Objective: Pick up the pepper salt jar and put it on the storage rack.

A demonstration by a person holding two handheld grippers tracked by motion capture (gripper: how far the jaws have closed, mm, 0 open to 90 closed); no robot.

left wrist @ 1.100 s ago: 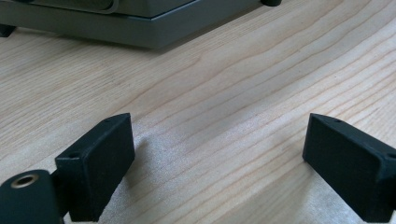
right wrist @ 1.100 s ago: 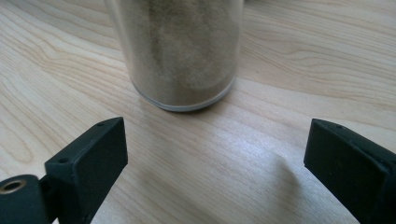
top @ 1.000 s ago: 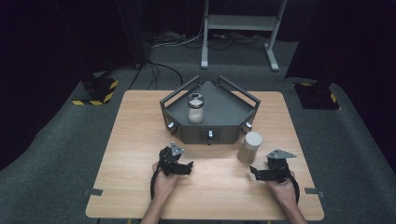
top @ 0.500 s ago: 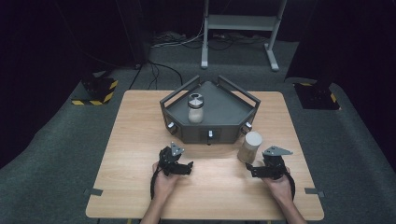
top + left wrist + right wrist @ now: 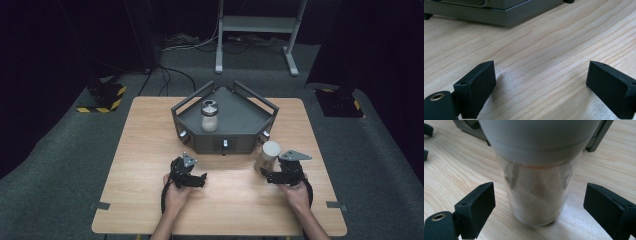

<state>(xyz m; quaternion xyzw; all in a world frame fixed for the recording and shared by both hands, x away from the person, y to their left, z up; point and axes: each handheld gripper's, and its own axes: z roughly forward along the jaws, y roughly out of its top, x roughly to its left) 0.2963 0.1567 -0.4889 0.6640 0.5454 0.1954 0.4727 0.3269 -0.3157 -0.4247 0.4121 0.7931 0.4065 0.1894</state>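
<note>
A clear jar with a white lid [image 5: 268,156] stands on the wooden table [image 5: 150,150], just off the front right corner of a dark grey tray [image 5: 240,120]. My right gripper [image 5: 272,175] is open beside it. In the right gripper view the jar [image 5: 536,195], holding pale powder, stands between the two black jaws without touching them, and the right gripper [image 5: 539,202] is low at the jar's base. A second jar [image 5: 210,116] stands inside the tray. My left gripper [image 5: 192,175] is open over bare wood, and in its own view the left gripper [image 5: 541,80] has nothing between its jaws.
The grey tray has raised bar rails and small knobs on its front face; its base [image 5: 499,17] lies just ahead of the left gripper. Black floor and a metal stand [image 5: 255,30] lie beyond the table's far edge.
My right gripper has moved slightly forward and left, bringing its open jaws around the white-lidded jar. The left gripper has stayed where it was.
</note>
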